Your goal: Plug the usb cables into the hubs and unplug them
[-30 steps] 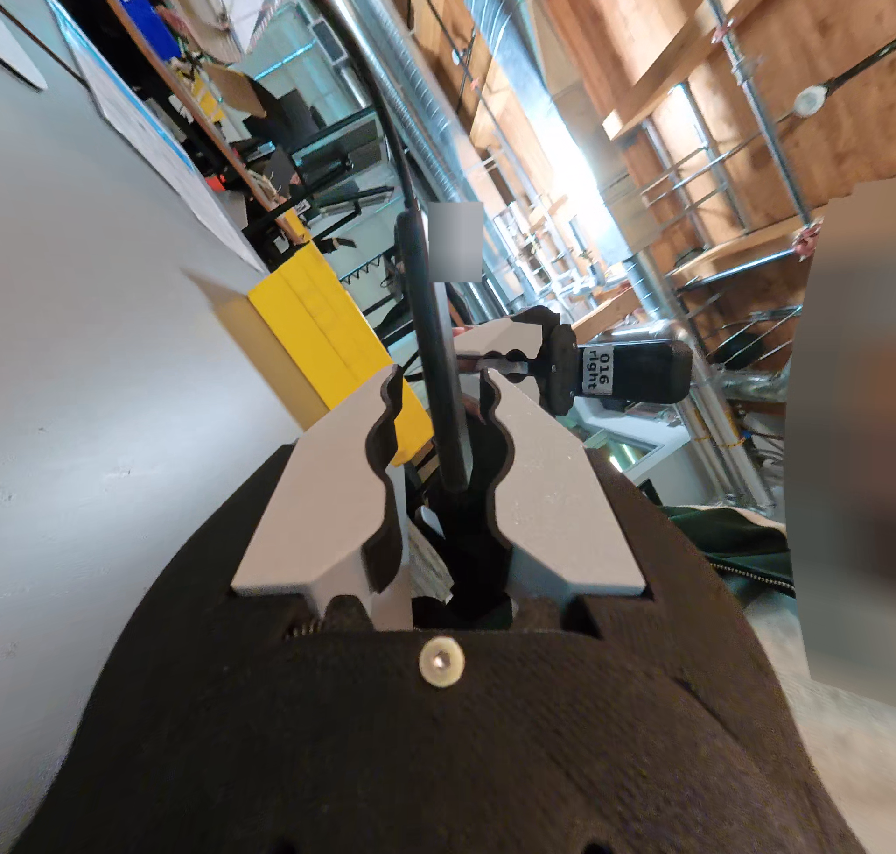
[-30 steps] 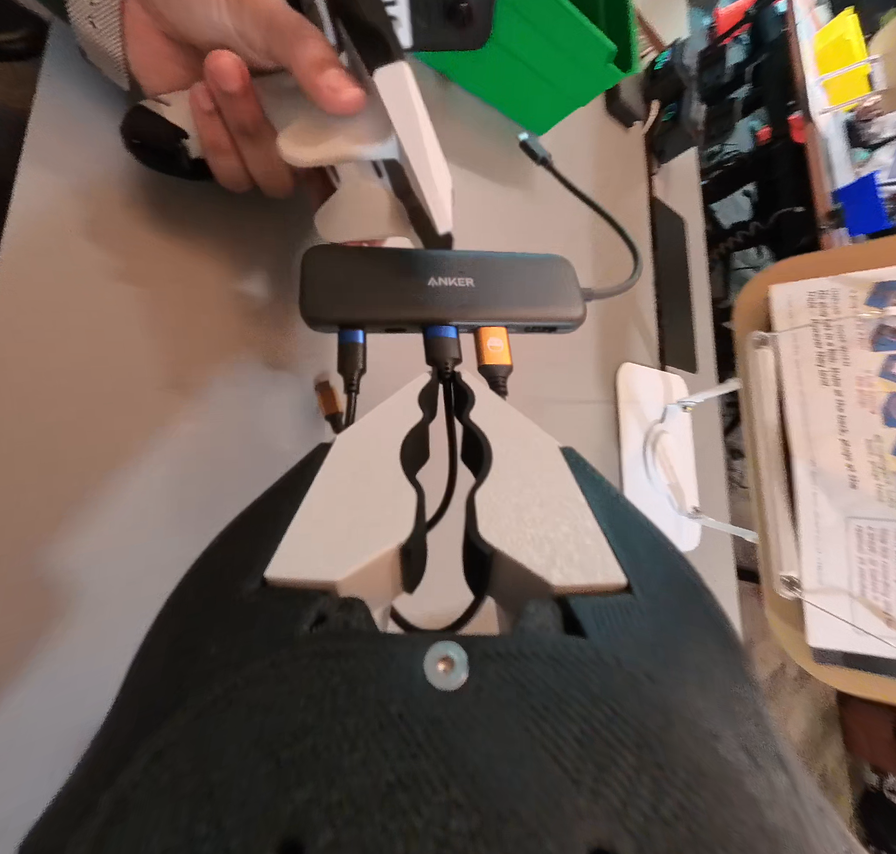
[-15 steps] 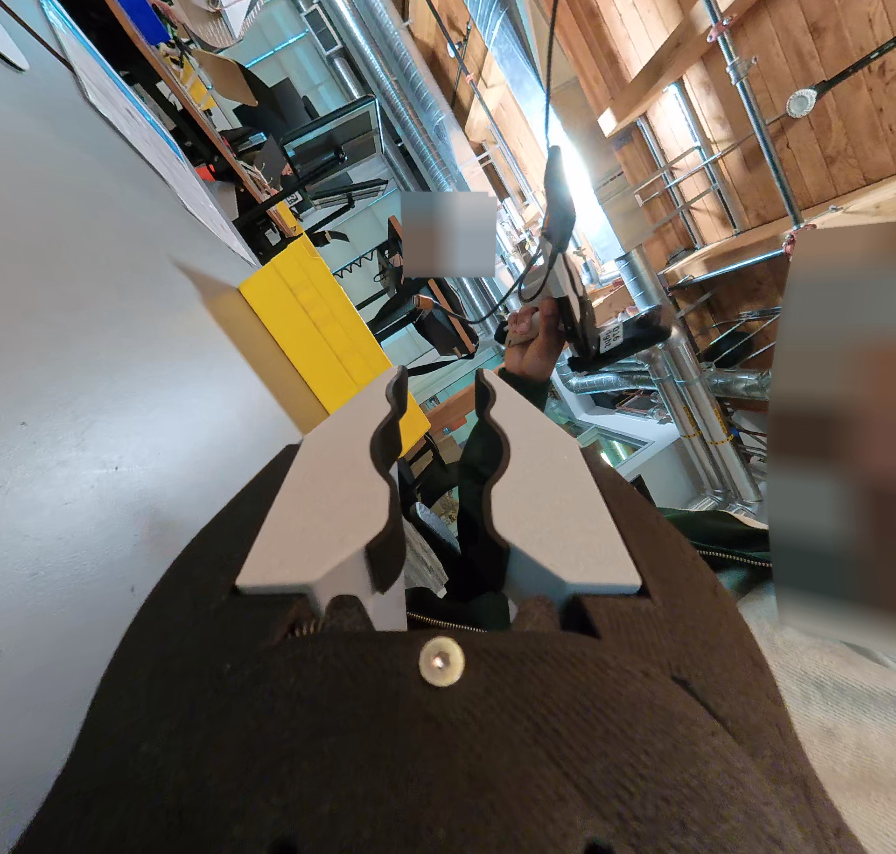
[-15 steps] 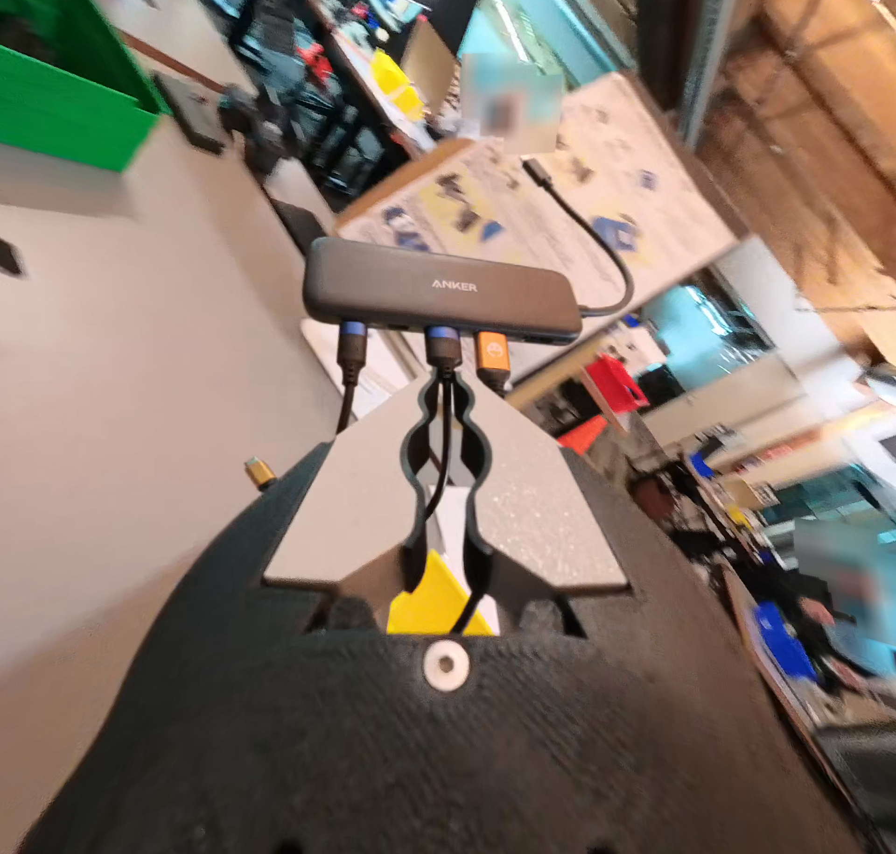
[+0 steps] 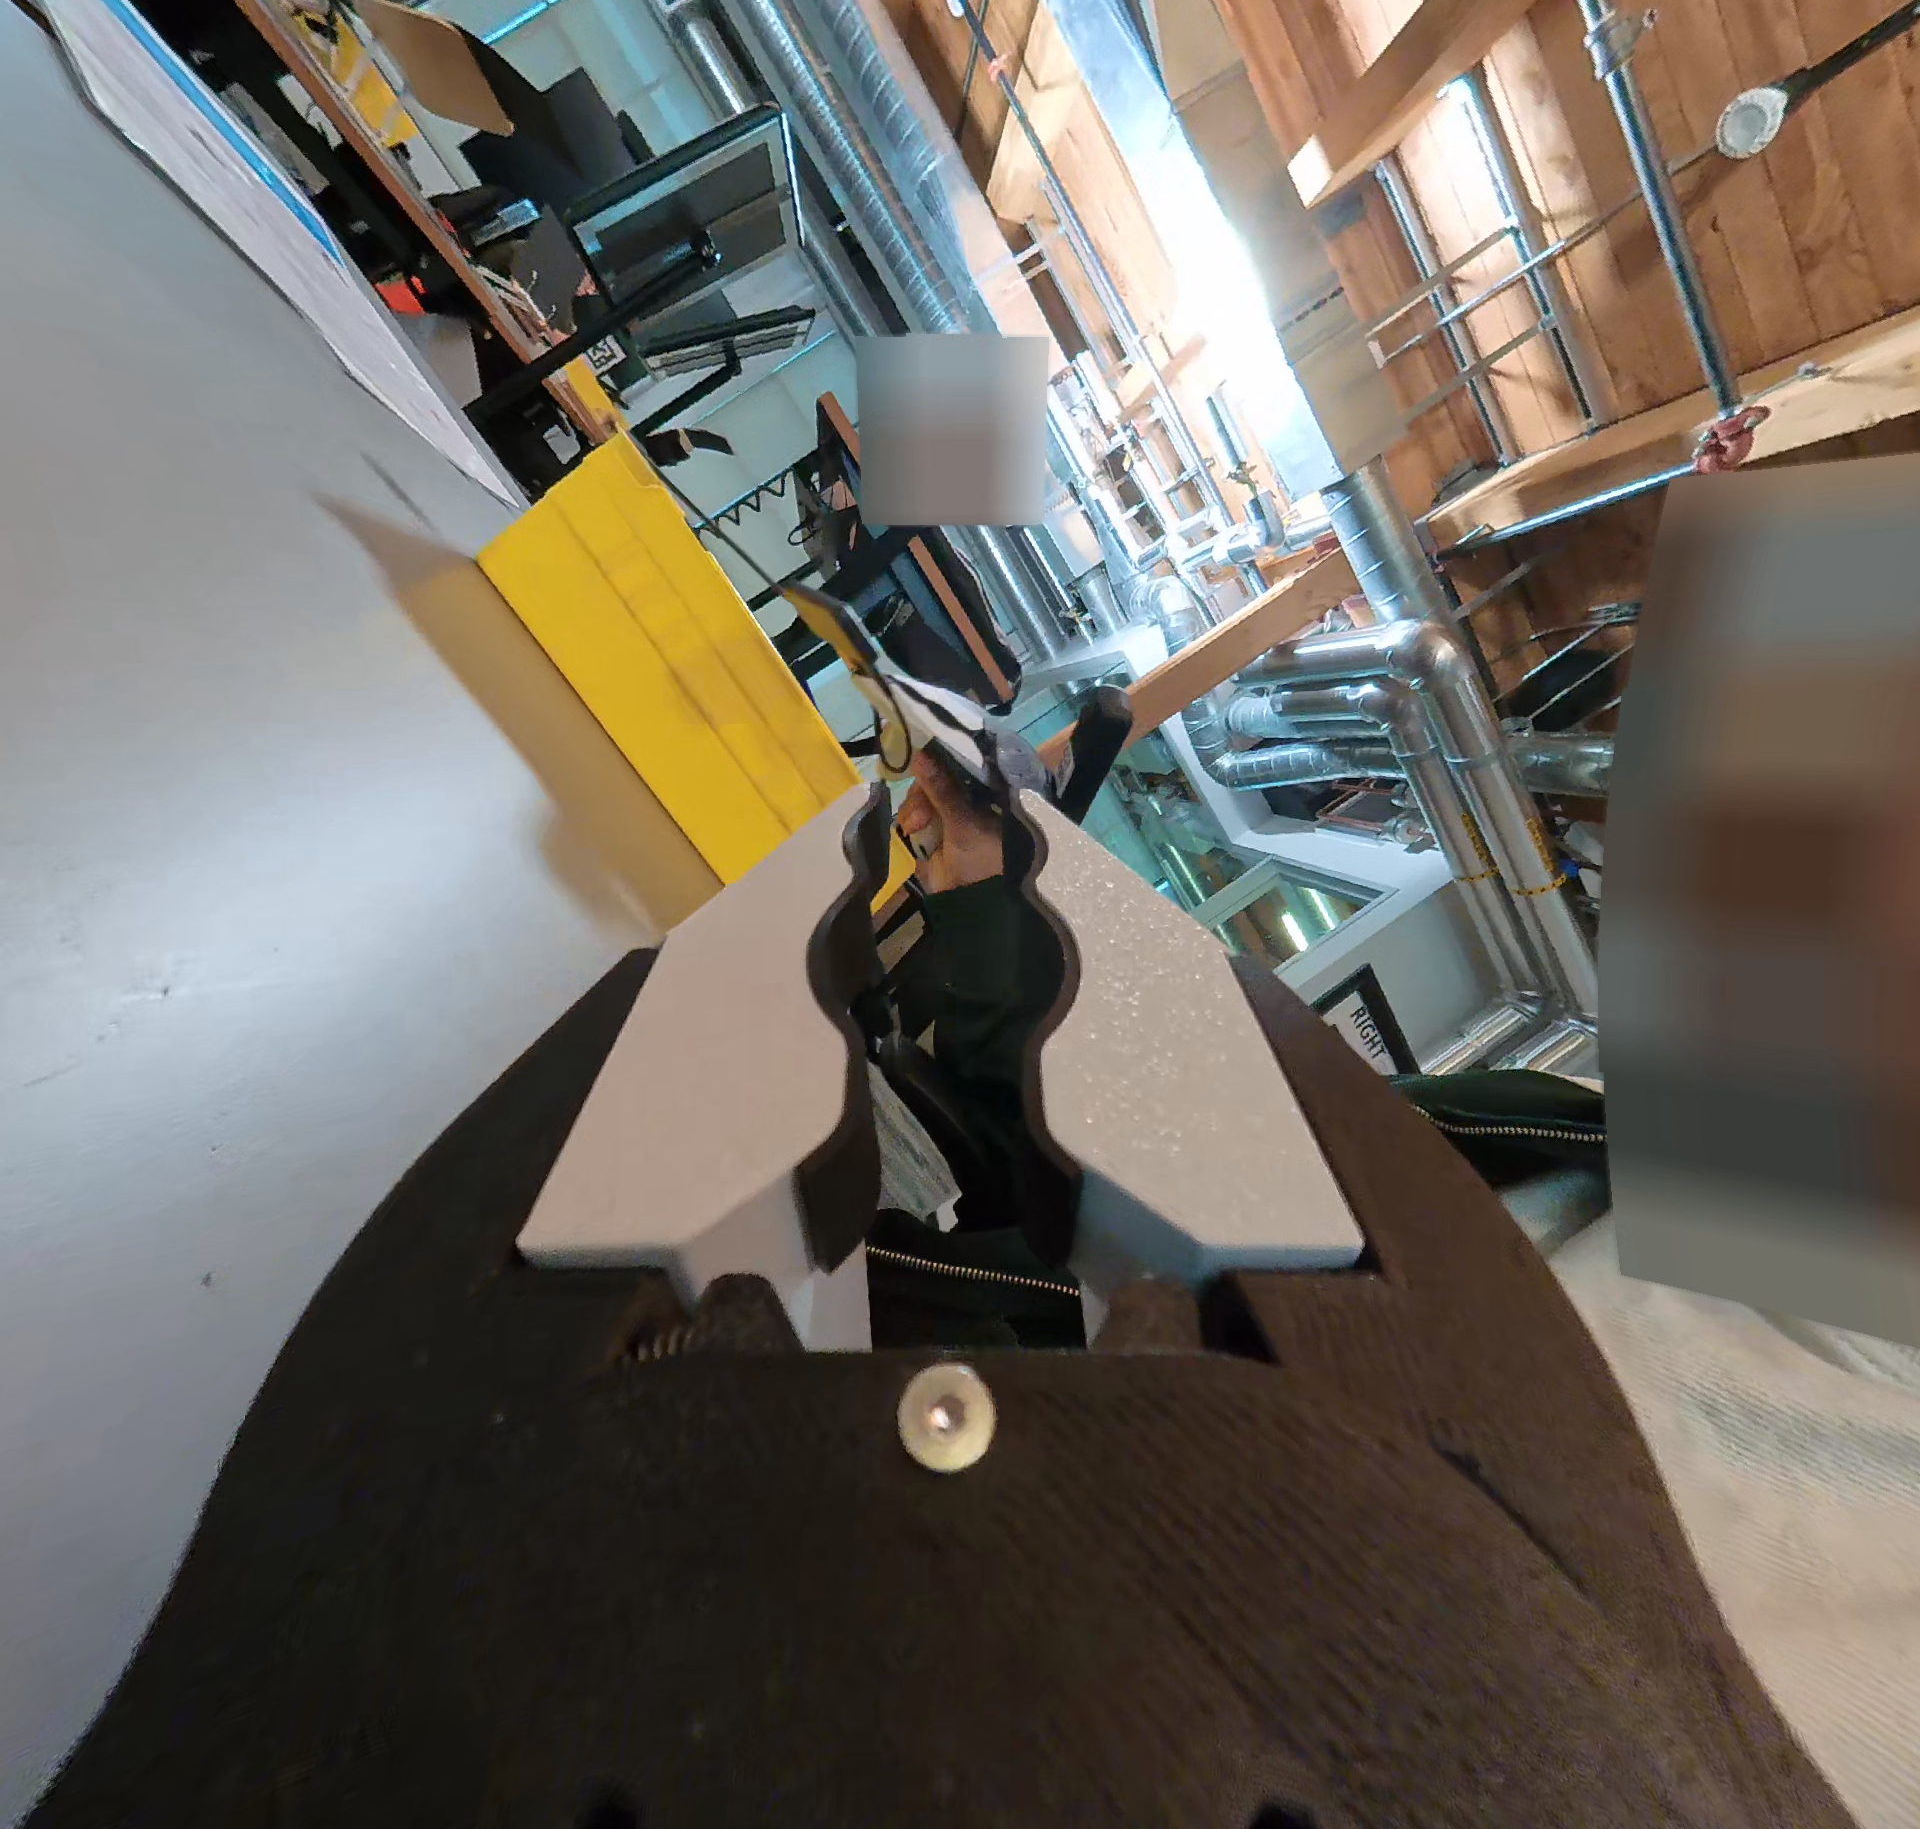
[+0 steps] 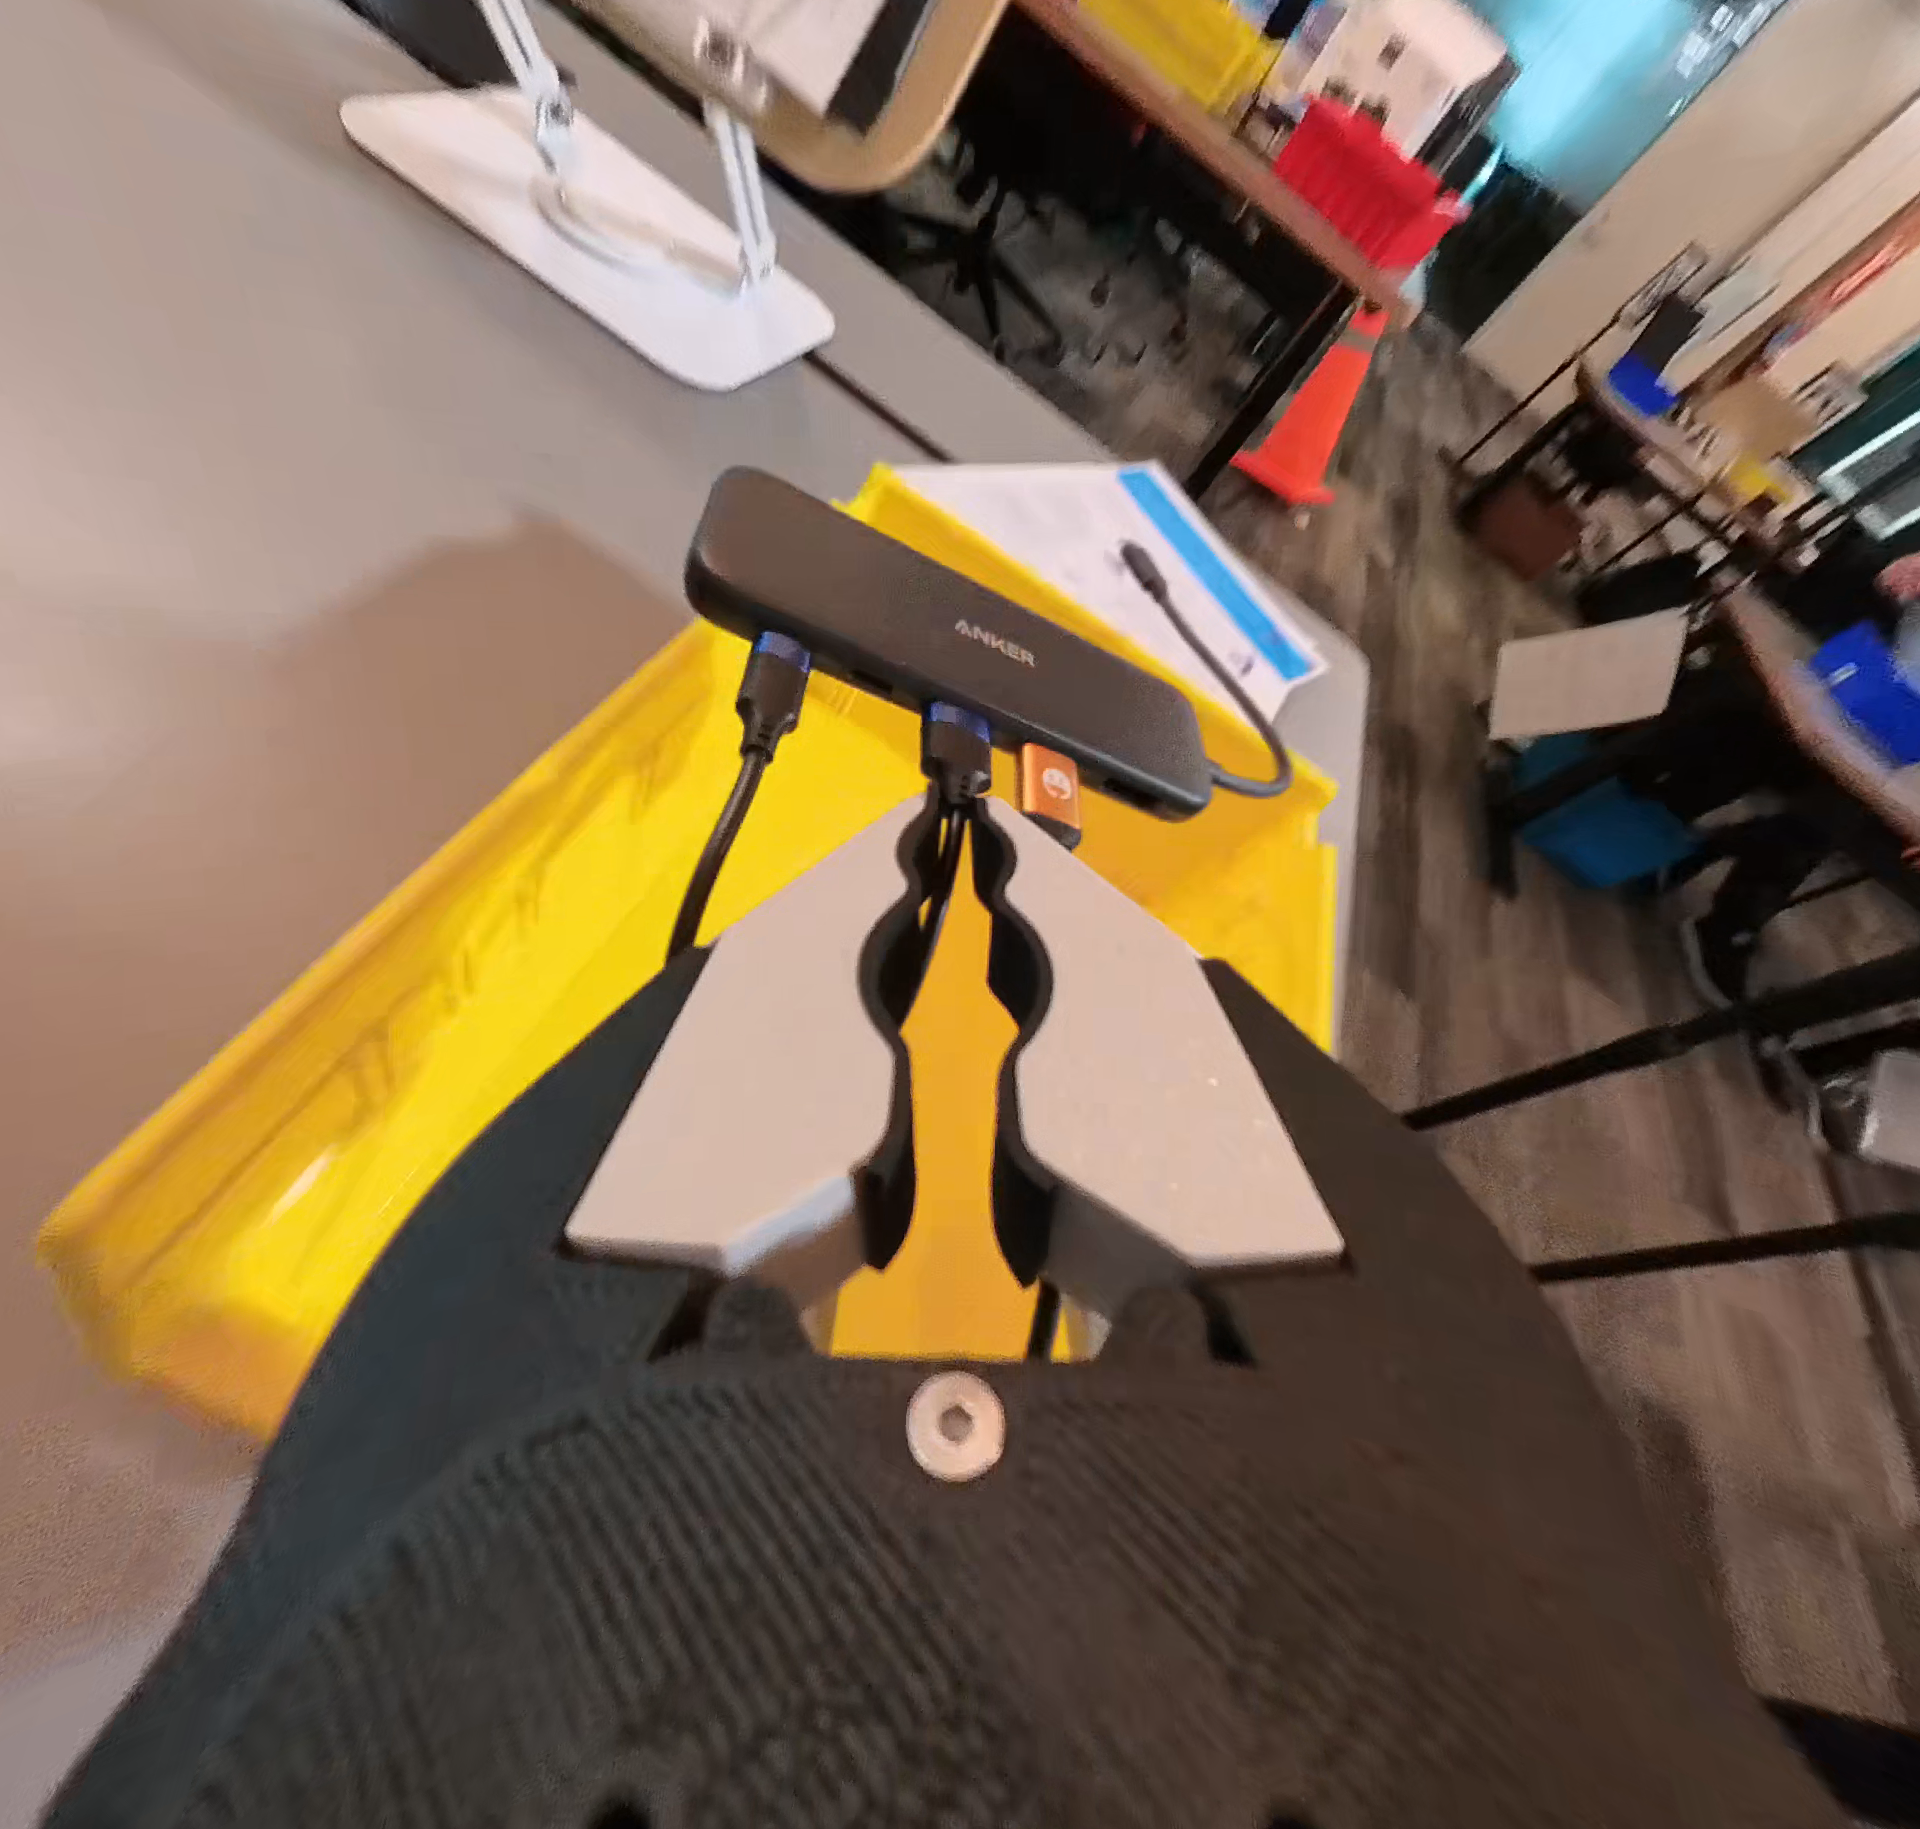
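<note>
Left wrist view: the left gripper (image 5: 951, 813) is parted, empty, aimed up toward rafters beside the yellow bin (image 5: 665, 678).

Right wrist view: the right gripper (image 6: 961, 823) pinches the middle cable (image 6: 956, 740), and the hub (image 6: 940, 641) hangs over the bin, long axis slanting upper-left to lower-right, 3 plugs facing the camera.

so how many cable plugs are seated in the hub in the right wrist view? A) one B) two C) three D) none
C: the hub carries two blue-collared plugs and an orange plug along its near edge. The right gripper is shut on the middle plug's cable, and the hub hangs over the yellow bin.
</note>
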A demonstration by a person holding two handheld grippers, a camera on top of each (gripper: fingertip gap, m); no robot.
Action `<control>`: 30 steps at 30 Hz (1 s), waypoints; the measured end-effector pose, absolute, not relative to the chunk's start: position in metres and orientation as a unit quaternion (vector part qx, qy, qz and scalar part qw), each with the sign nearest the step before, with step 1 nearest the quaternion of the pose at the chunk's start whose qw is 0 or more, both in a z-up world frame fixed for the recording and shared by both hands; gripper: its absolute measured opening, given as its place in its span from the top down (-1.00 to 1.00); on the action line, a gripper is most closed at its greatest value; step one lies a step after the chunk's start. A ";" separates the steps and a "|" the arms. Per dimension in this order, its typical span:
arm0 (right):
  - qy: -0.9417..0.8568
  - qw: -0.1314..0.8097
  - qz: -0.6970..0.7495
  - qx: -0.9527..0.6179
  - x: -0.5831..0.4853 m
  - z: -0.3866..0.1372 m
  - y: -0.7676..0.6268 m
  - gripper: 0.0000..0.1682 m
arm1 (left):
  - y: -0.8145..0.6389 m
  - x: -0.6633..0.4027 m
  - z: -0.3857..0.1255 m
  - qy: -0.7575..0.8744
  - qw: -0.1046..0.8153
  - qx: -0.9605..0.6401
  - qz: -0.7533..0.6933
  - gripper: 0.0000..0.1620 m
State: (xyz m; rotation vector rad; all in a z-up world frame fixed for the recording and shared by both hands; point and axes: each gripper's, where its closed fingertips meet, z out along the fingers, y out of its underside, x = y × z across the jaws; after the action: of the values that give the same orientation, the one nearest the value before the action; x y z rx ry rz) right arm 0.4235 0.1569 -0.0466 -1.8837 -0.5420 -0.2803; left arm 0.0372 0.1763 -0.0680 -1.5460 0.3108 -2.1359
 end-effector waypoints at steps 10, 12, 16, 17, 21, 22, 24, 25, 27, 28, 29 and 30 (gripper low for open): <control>-0.201 0.425 -0.100 -0.877 0.432 -0.134 0.151 0.95 | 0.177 0.037 -0.070 0.112 0.234 -0.567 -0.782 0.77; -0.186 0.420 -0.109 -0.881 0.438 -0.138 0.153 0.86 | 0.176 0.038 -0.070 0.114 0.231 -0.567 -0.782 0.77; -0.154 0.474 -0.137 -0.856 0.447 -0.112 0.156 0.66 | 0.175 0.039 -0.071 0.115 0.231 -0.568 -0.781 0.77; -0.145 0.494 -0.136 -0.846 0.448 -0.104 0.156 0.65 | 0.176 0.038 -0.071 0.114 0.231 -0.568 -0.781 0.77; -0.097 0.561 -0.125 -0.812 0.455 -0.077 0.153 0.58 | 0.176 0.039 -0.071 0.116 0.231 -0.570 -0.780 0.77; -0.083 0.573 -0.120 -0.806 0.457 -0.073 0.151 0.57 | 0.176 0.039 -0.072 0.117 0.231 -0.571 -0.779 0.77; -0.047 0.601 -0.085 -0.793 0.457 -0.064 0.147 0.55 | 0.176 0.039 -0.072 0.119 0.232 -0.573 -0.777 0.77; -0.020 0.615 -0.048 -0.787 0.455 -0.058 0.145 0.54 | 0.176 0.040 -0.073 0.120 0.233 -0.574 -0.776 0.77; 0.035 0.627 0.022 -0.778 0.451 -0.048 0.139 0.57 | 0.176 0.041 -0.074 0.123 0.237 -0.578 -0.771 0.77; 0.050 0.630 0.042 -0.774 0.449 -0.045 0.136 0.58 | 0.176 0.041 -0.074 0.126 0.239 -0.581 -0.768 0.77; 0.060 0.638 0.048 -0.767 0.447 -0.041 0.131 0.62 | 0.177 0.041 -0.075 0.128 0.242 -0.584 -0.764 0.77; 0.066 0.648 0.046 -0.758 0.447 -0.039 0.126 0.65 | 0.177 0.042 -0.077 0.131 0.245 -0.588 -0.759 0.76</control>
State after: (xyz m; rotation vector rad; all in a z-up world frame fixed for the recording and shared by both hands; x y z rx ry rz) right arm 0.4469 0.1264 -0.0386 -1.7227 0.1504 0.1054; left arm 0.0420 0.1768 -0.0766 -1.6063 0.3583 -2.0735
